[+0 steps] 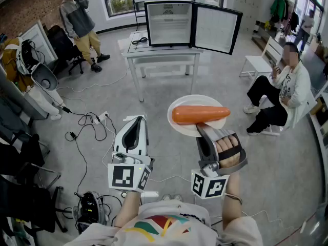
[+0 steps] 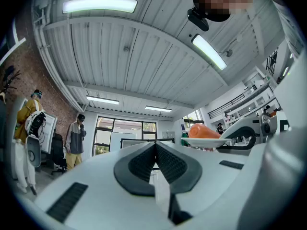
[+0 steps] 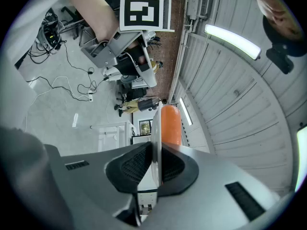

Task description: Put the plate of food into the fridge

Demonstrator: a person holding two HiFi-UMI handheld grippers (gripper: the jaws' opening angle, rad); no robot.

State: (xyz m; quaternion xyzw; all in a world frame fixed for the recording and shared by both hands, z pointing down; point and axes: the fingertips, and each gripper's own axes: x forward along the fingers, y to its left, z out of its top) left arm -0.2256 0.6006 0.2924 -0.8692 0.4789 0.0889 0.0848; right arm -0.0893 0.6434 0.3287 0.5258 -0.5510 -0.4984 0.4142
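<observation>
A small black fridge (image 1: 169, 23) stands on a white table (image 1: 164, 53) at the far end of the room, its door (image 1: 216, 27) swung open to the right. My right gripper (image 1: 203, 130) is shut on the near rim of a white plate (image 1: 179, 127) and holds it about level over the floor. An orange carrot (image 1: 200, 115) lies across the plate. In the right gripper view the plate's edge (image 3: 156, 138) runs between the pads, with the carrot (image 3: 171, 126) beyond. My left gripper (image 1: 134, 123) is beside it on the left, shut (image 2: 155, 150) and empty.
A seated person (image 1: 279, 94) is at the right by a white bench (image 1: 260, 61). Another person (image 1: 79, 19) stands at the back left near an office chair (image 1: 64, 47). Cables (image 1: 87, 123) trail over the floor on the left, beside stacked equipment (image 1: 38, 81).
</observation>
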